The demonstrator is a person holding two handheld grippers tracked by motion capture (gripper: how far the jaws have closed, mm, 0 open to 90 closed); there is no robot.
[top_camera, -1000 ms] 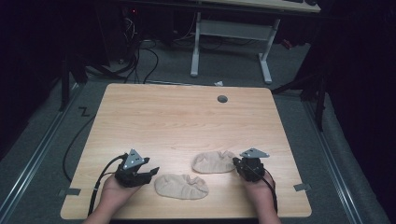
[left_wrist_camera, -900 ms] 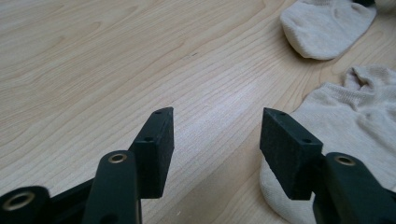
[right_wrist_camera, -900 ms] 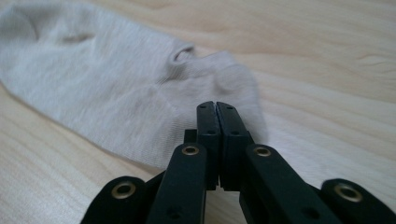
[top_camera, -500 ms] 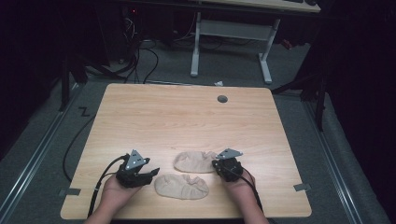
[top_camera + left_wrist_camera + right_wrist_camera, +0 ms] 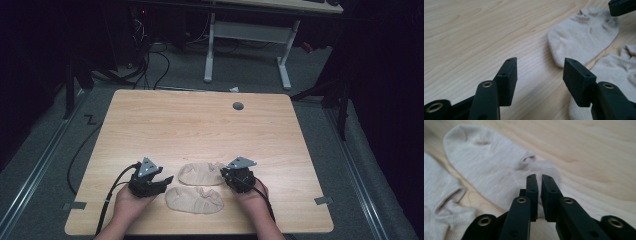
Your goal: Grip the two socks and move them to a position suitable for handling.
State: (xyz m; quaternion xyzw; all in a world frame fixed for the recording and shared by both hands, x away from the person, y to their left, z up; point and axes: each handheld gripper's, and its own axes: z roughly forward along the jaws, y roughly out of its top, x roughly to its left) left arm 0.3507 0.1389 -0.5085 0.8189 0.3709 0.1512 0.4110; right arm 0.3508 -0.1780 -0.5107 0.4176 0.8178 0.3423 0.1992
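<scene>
No readable text, label, brand, number or sign anywhere

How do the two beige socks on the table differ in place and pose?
The far sock lies at the right tongs; the near sock lies closer to the table edge, between the hands. The far sock lies flatter; the near sock is more wrinkled at its cuff. Both are beige ankle socks.

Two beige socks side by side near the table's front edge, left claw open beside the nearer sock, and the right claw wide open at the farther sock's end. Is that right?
Not quite: the right claw is not wide open. In the right gripper view its jaws stand a narrow slit apart over the end of the farther sock, having just been opening, with nothing between them. The rest holds: left claw open beside the nearer sock.
</scene>
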